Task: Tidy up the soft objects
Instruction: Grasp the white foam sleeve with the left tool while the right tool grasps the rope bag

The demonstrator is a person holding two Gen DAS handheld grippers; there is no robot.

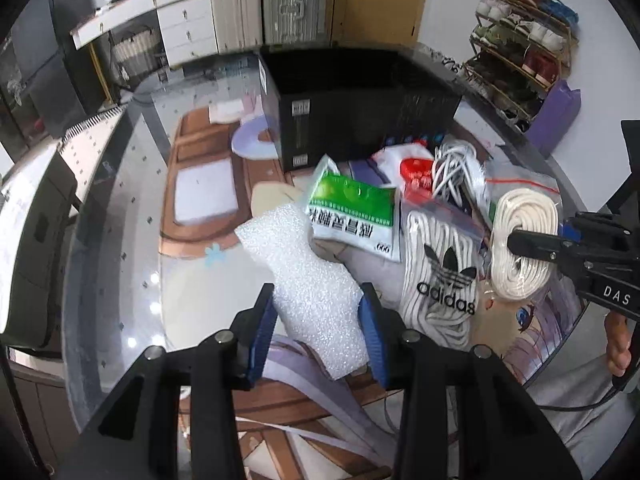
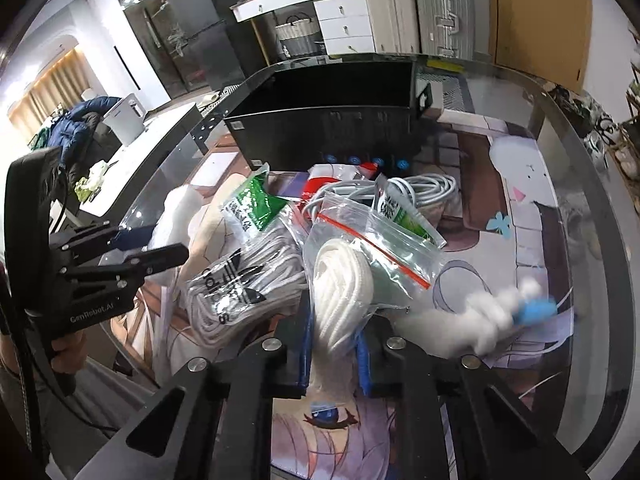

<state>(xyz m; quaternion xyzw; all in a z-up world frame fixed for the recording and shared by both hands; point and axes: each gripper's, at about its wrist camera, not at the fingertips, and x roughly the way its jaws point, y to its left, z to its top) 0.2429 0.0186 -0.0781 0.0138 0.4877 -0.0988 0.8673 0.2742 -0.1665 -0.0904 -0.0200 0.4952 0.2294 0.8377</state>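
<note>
Glass table (image 1: 120, 240) over anime mat, suitcases (image 1: 256, 0) behind, left tool (image 1: 320, 334) clamping foam piece (image 1: 308, 280), right tool (image 2: 334, 344) gripping rope coil (image 2: 340, 292).

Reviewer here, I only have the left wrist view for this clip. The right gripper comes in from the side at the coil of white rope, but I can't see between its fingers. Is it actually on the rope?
Observer: Yes. In the right wrist view the white rope coil sits between the blue pads of the right gripper, which looks closed on it.
Reviewer: Anything to the right of that coil that I'm missing?
Observer: A fluffy white object with a blue part lies on the glass table; it is blurred.
Reviewer: Is the black box empty?
Observer: The right wrist view looks into the open black box; the visible part of its interior shows nothing, but the floor is hidden.
</note>
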